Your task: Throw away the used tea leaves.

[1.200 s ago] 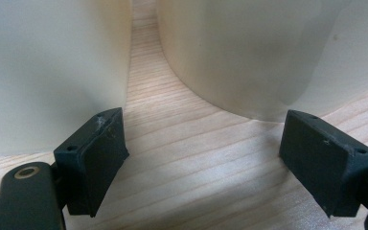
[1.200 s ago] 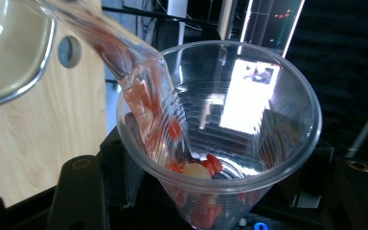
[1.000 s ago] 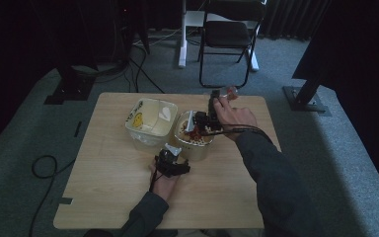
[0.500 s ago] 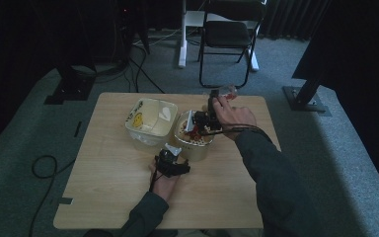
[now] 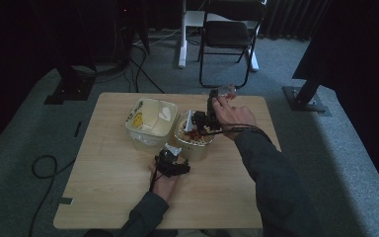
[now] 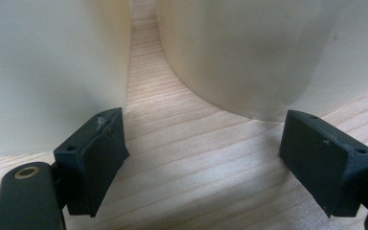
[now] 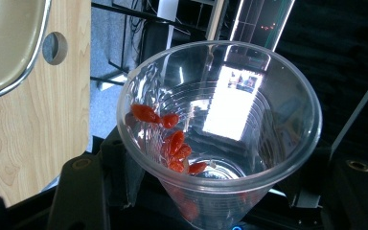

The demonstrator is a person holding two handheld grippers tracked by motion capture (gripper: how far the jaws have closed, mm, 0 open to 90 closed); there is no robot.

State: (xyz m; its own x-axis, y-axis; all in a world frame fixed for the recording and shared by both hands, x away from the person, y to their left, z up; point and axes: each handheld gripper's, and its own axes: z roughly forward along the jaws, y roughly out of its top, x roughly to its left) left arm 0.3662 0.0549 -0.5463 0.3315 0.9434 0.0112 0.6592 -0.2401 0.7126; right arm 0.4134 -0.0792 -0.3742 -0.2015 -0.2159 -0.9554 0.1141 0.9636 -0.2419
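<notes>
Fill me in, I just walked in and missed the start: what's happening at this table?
A person works with a gripper in each hand. The right gripper holds a clear plastic cup, tipped on its side above the round bowl, with a few red berries clinging inside. The left gripper rests open on the wooden table, facing the gap between the round bowl and the square container.
</notes>
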